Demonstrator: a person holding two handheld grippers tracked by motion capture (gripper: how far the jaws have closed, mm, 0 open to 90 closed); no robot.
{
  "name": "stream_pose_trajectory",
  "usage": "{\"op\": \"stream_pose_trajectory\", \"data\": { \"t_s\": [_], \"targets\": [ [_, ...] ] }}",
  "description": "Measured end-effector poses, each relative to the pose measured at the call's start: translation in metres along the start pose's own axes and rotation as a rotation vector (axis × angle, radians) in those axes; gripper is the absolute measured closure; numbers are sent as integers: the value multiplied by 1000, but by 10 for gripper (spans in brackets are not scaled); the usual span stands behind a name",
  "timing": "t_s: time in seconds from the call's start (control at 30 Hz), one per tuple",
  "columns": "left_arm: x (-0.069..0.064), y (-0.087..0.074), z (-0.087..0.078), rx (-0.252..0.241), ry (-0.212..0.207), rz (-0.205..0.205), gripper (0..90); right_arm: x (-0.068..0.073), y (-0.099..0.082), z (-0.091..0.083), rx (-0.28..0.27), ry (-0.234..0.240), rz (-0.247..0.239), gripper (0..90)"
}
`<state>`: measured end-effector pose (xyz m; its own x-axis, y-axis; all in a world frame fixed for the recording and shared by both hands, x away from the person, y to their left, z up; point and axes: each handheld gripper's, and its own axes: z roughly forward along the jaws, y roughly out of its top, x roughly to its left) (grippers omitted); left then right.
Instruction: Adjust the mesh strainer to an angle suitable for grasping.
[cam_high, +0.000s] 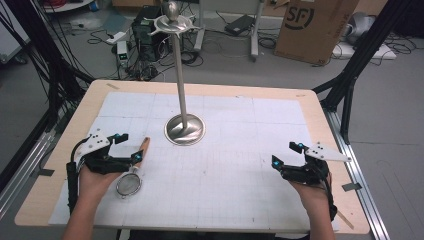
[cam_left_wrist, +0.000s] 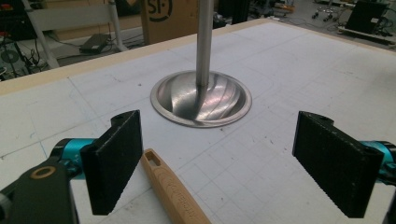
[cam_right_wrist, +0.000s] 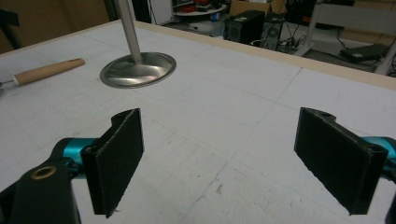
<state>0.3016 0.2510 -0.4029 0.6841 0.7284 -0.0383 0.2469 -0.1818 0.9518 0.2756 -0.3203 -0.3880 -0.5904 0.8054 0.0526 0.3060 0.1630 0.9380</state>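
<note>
A small mesh strainer (cam_high: 129, 185) with a wooden handle (cam_high: 144, 150) lies on the white mat at the left. My left gripper (cam_high: 129, 147) hovers over that handle, jaws wide open. In the left gripper view, the handle (cam_left_wrist: 173, 191) lies on the mat between the jaws of the left gripper (cam_left_wrist: 219, 158), close to the left pad, and neither pad touches it. A tall steel stand (cam_high: 181, 75) rises from a round base (cam_high: 185, 129) at the mat's middle. Near the right edge, my right gripper (cam_high: 285, 154) is open and holds nothing; its own view (cam_right_wrist: 219, 158) has bare mat ahead.
The stand carries a ring of hooks (cam_high: 172, 22) at its top. Beyond the table's far edge are a cardboard box (cam_high: 312, 25), a computer case (cam_high: 147, 25) and cables on the floor. Black frame legs (cam_high: 350, 85) stand at the right side.
</note>
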Motion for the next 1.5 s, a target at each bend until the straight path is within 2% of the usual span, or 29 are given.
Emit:
{"op": "stream_pose_trajectory", "data": {
  "t_s": [0.33,0.47,0.57,0.6,0.67,0.73,0.83,0.9,0.93,1.03,1.13,1.17,1.33,1.5],
  "targets": [
    [0,-1,0,23,11,0,168,4,0,0,17,1,-6,147],
    [2,-1,1,49,23,-6,168,5,0,1,18,2,-13,147],
    [3,-4,4,89,42,3,169,5,-2,2,25,2,-4,147],
    [3,-4,4,89,42,3,169,4,-3,2,27,0,-6,147],
    [4,-7,8,134,59,9,170,4,-3,3,31,0,-5,147],
    [4,-8,9,148,64,9,171,4,-3,3,29,1,-5,147],
    [6,-14,15,217,72,-19,174,4,-4,3,34,-1,-8,147],
    [6,-15,16,233,76,-29,181,4,-5,3,39,-4,-8,148],
    [7,-17,18,263,85,-37,185,4,-5,3,41,-4,-3,148],
    [8,-20,20,304,83,-52,195,4,-5,4,40,-3,-12,148],
    [8,-21,21,324,76,-51,248,5,-5,5,44,-2,-10,148],
    [7,-22,23,352,72,-53,256,5,-6,5,45,0,-9,148],
    [5,-25,26,421,41,-43,375,5,-6,6,51,0,-9,148],
    [4,-27,28,453,25,-43,466,5,-6,6,53,-1,-11,148]
  ]
}}
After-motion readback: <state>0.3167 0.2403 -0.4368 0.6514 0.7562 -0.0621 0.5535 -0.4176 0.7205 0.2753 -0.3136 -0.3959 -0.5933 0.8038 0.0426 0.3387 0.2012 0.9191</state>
